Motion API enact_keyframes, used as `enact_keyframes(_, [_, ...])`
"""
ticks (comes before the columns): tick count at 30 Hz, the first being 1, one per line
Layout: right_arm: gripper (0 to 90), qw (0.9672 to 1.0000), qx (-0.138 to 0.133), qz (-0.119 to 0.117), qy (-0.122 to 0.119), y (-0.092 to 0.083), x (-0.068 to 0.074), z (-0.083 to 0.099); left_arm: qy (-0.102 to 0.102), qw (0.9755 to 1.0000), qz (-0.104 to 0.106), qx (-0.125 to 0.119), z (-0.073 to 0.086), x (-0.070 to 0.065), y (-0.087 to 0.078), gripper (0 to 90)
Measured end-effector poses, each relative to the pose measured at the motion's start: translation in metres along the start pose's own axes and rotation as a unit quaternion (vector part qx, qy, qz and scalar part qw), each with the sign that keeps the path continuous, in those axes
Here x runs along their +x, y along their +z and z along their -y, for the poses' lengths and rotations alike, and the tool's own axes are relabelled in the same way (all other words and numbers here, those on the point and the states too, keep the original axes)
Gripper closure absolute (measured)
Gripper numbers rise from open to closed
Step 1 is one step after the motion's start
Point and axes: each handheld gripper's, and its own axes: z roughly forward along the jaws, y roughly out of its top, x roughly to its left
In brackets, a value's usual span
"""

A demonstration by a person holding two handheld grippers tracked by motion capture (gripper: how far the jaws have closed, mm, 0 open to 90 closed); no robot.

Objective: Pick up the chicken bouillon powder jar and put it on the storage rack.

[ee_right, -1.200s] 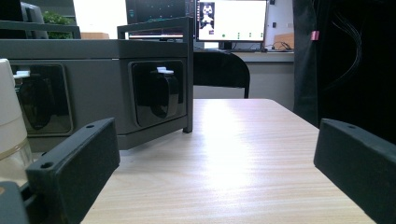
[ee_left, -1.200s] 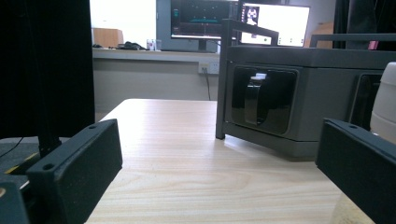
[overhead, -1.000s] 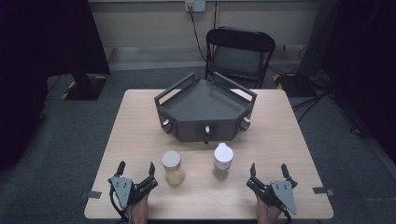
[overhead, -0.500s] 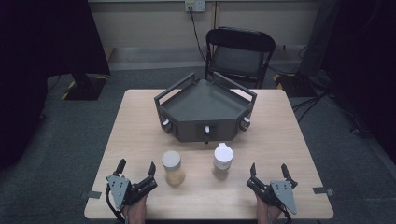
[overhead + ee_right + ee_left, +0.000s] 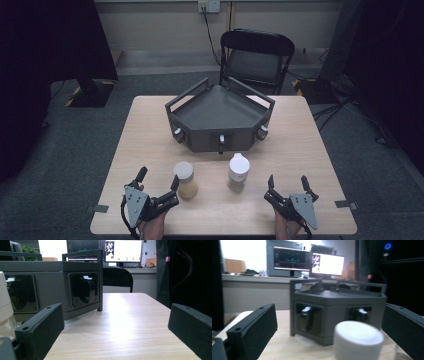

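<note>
The left tongs (image 5: pixel 156 181) rested at the near left edge of the tabletop (image 5: pixel 300 150) with their jaws spread wide and nothing between them, the inner jaw just beside the tan-lidded jar (image 5: pixel 184 180) but not visibly touching it. In the left gripper view that jar (image 5: pixel 358 341) stood blurred and close between the two black jaws, which suggested the tongs were lined up to close on it. The right tongs (image 5: pixel 288 183) sat at the near right edge, likewise spread and empty, pointed forward past the white-capped bottle (image 5: pixel 238 171), which stood apart to their left; the right gripper view caught only a sliver of that bottle (image 5: pixel 5 307) at its left border. Both containers stood upright, side by side, near the front face of the dark grey angular tray unit (image 5: pixel 220 117) in the middle of the tabletop, probably set there so each hand had one within easy reach. A black folding chair (image 5: pixel 257 55) stood behind the far edge. Judging from this layout, no grasp had yet begun.
</note>
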Motion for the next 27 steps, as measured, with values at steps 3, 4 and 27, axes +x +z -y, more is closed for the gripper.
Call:
enact_keyframes(3, [0.0, 1.0000, 0.000, 0.000, 0.000, 0.000, 0.000, 0.000, 0.005, 0.9999, 0.012, 0.002, -0.001, -0.002, 0.003, 0.0])
enact_keyframes(4, [0.0, 1.0000, 0.000, 0.000, 0.000, 0.000, 0.000, 0.000, 0.007, 0.9998, 0.017, 0.006, -0.001, -0.003, 0.005, 0.0])
enact_keyframes(27, [0.0, 1.0000, 0.000, 0.000, 0.000, 0.000, 0.000, 0.000, 0.000, 0.9943, 0.056, 0.091, 0.014, -0.002, 0.038, 12.6])
